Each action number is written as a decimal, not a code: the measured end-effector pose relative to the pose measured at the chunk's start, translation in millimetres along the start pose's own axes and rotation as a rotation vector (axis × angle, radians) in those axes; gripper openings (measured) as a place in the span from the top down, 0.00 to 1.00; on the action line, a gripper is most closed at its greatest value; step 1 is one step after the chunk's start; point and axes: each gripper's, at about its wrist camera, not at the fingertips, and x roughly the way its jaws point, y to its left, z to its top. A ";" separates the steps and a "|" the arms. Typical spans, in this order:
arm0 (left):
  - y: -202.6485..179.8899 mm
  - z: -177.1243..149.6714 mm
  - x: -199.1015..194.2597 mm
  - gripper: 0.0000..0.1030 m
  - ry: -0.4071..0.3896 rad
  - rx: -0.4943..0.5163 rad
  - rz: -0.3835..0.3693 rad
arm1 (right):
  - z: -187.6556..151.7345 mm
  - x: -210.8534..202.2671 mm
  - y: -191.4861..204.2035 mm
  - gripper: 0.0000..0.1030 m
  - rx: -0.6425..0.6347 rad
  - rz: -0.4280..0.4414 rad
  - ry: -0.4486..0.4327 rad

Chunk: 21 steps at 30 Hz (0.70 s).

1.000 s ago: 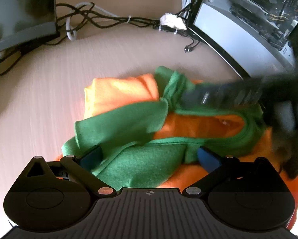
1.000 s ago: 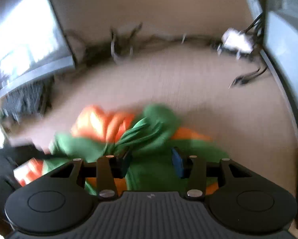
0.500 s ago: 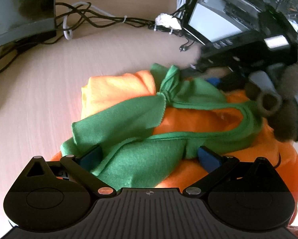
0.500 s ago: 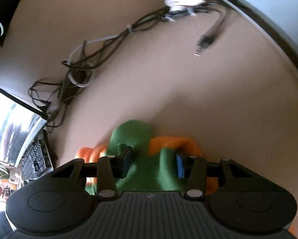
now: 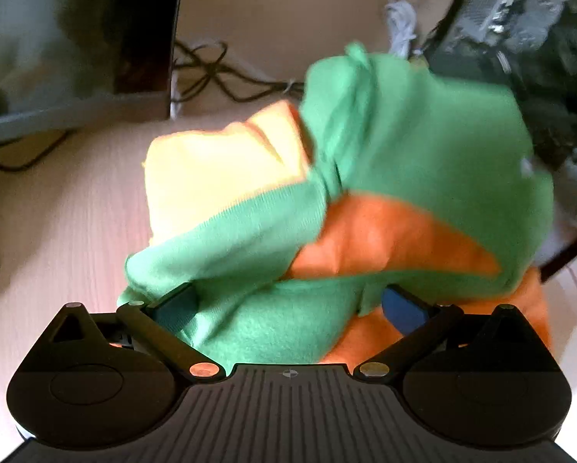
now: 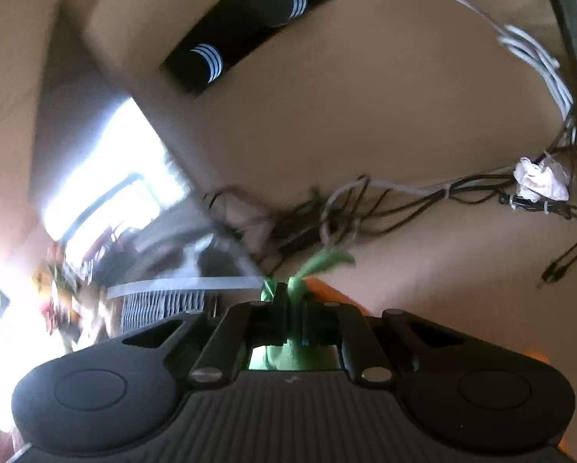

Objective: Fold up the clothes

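Note:
A green garment [image 5: 404, 135] lies tangled over an orange garment [image 5: 226, 177] on the pale wooden table [image 5: 56, 212]. In the left wrist view the green cloth's far part is lifted and blurred. My left gripper [image 5: 288, 306] stands open and wide, with green cloth lying loosely between its blue pads [image 5: 402, 308]. In the right wrist view my right gripper [image 6: 290, 301] is raised, its jaws closing tight on a bunched tip of the green garment [image 6: 323, 262], which sticks out past the fingertips. A strip of orange cloth [image 6: 334, 289] shows just below.
A monitor [image 5: 76, 38] stands at the back left and an open computer case [image 5: 520, 19] at the back right. Tangled cables [image 6: 365, 208] and a crumpled white wad [image 6: 539, 181] lie along the table's back. A keyboard [image 6: 161, 305] sits at the left.
The right gripper has shut on the green garment's knotted tip and risen, pulling that part of the cloth up. The left gripper stays open and has shifted a little.

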 end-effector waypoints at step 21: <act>9.2 -26.1 -15.5 0.00 0.091 0.044 0.141 | -115.2 -55.2 22.2 0.87 -0.108 -0.302 0.112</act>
